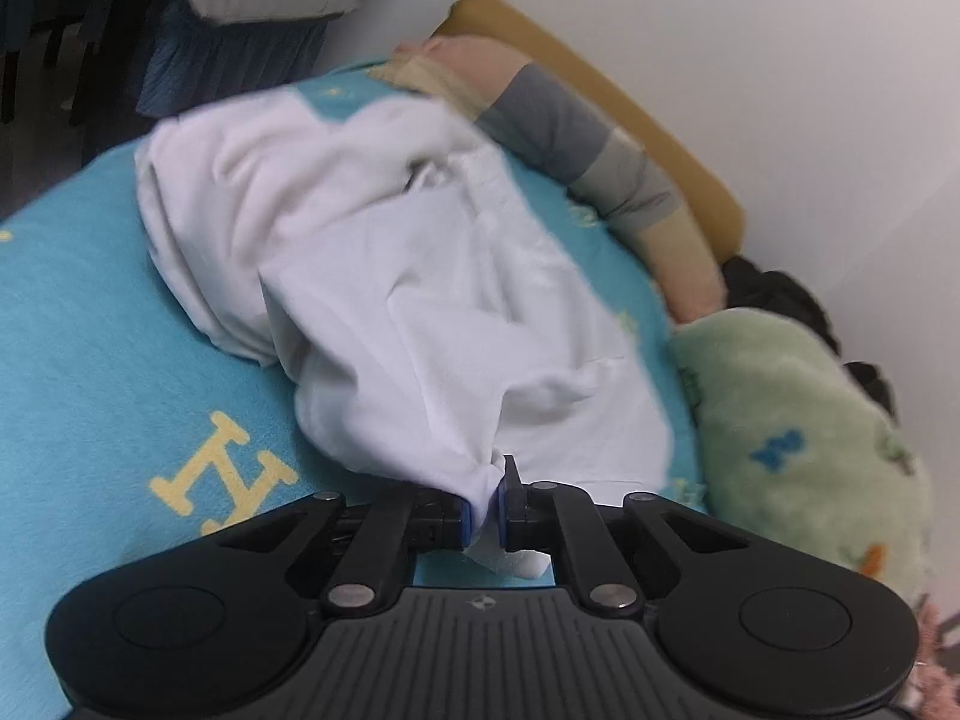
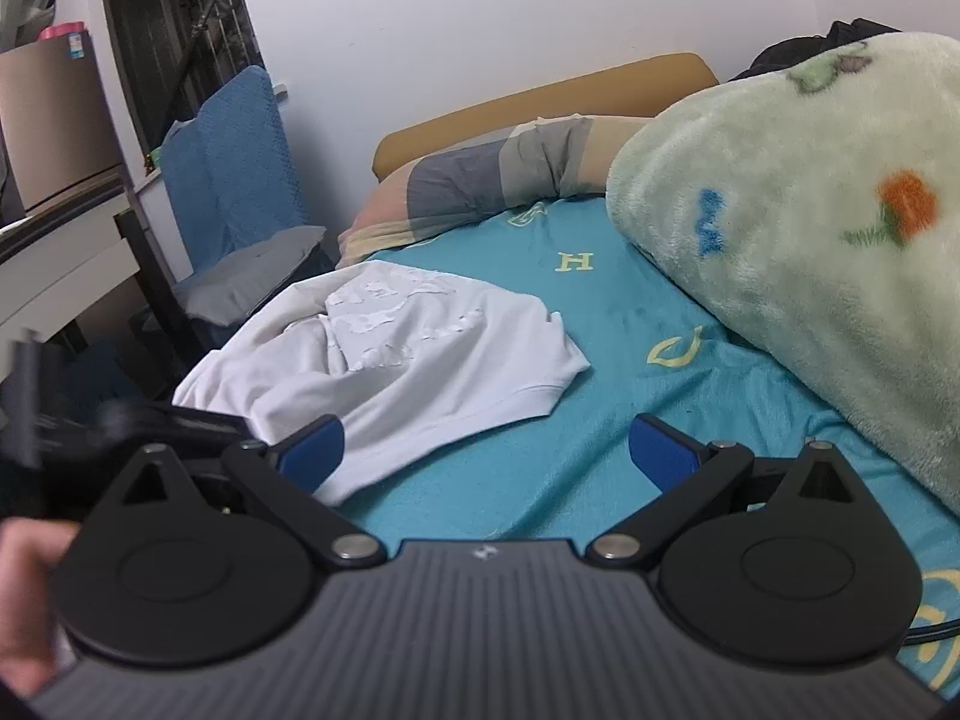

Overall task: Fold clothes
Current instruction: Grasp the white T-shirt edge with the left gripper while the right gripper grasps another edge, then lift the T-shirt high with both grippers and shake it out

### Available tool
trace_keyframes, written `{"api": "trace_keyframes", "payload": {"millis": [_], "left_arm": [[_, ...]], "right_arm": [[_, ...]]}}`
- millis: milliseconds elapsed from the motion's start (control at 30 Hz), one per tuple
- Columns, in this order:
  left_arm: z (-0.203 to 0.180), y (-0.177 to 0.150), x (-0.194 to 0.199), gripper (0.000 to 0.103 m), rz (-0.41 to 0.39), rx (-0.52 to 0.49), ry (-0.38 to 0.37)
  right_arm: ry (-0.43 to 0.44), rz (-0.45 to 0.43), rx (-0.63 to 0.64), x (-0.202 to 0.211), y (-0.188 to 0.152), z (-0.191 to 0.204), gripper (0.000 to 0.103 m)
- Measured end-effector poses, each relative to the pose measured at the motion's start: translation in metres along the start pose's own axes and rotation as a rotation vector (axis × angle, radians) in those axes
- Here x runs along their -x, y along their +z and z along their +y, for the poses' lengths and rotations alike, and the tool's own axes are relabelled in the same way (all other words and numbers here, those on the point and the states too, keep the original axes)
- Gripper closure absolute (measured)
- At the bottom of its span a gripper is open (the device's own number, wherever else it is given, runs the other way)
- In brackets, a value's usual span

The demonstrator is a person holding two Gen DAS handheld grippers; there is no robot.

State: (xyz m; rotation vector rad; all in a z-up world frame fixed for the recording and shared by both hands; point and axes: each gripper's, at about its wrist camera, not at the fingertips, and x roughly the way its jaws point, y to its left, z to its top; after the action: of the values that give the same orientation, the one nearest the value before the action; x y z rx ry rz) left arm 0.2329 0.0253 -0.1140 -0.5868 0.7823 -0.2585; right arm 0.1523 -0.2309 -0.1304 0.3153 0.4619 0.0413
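— Where is the white shirt [image 1: 384, 276] lying?

— It is sprawling crumpled on the teal bed sheet [image 1: 90, 330], towards the bed's outer edge, well short of the striped pillow [image 1: 576, 138] at the head.

— And the tools?

— The left tool [image 1: 485, 510] is pinching a bunched corner of cloth between nearly closed pads. The right tool [image 2: 486, 450] is hanging wide open, gripping nothing.

— Which way is the shirt running from it?

— Ahead and to its left, long axis stretching away towards the pillow; its nearest hem [image 2: 480, 414] is lying just beyond the left pad [image 2: 312, 450].

— How is it looking?

— Soft, rumpled, a raised white print showing.
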Motion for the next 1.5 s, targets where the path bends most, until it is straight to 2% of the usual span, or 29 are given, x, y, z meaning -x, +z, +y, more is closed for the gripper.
{"api": "trace_keyframes", "payload": {"millis": [100,200,367,467,567,700,767,867,933,1133,1300,1400,1500], "left_arm": [[-0.002,0.002,0.039,0.096,-0.018,0.049,-0.027],[-0.003,0.001,0.078,0.097,-0.028,0.058,-0.042],[0.009,-0.014,0.139,0.097,-0.032,0.144,-0.087],[0.006,-0.025,0.167,0.097,-0.028,0.146,-0.116],[0.002,-0.031,0.185,0.097,-0.032,0.146,-0.155],[-0.003,-0.034,0.187,0.097,-0.047,0.122,-0.16],[0.0,-0.038,0.184,0.097,-0.059,0.136,-0.154],[0.006,-0.039,0.179,0.097,-0.098,0.153,-0.146],[0.008,-0.037,0.174,0.097,-0.114,0.129,-0.133],[0.001,-0.036,0.16,0.097,-0.163,0.05,-0.147],[-0.008,-0.04,0.166,0.097,-0.188,0.01,-0.169],[-0.008,-0.036,0.181,0.097,-0.247,0.024,-0.199],[-0.01,-0.032,0.202,0.097,-0.308,0.036,-0.241]], "right_arm": [[0.005,-0.014,0.034,0.006,-0.008,0.009,0.0],[0.026,-0.014,0.102,0.015,-0.017,0.024,0.0],[0.06,-0.013,0.215,0.032,-0.034,0.05,0.0],[0.08,-0.012,0.283,0.042,-0.043,0.065,0.0],[0.103,-0.011,0.36,0.051,-0.053,0.083,0.0],[0.119,-0.019,0.466,0.047,-0.06,0.113,0.0],[0.098,-0.029,0.447,0.038,-0.058,0.117,0.0],[0.053,-0.042,0.314,0.027,-0.046,0.1,0.0],[0.016,-0.043,0.226,0.019,-0.04,0.083,0.0],[-0.097,0.022,0.121,-0.006,-0.037,0.043,0.0],[-0.192,0.077,0.033,-0.027,-0.034,0.01,0.0],[-0.232,-0.043,0.088,-0.004,-0.022,0.02,0.0],[-0.281,-0.249,0.16,0.04,0.002,0.036,0.0]]}}
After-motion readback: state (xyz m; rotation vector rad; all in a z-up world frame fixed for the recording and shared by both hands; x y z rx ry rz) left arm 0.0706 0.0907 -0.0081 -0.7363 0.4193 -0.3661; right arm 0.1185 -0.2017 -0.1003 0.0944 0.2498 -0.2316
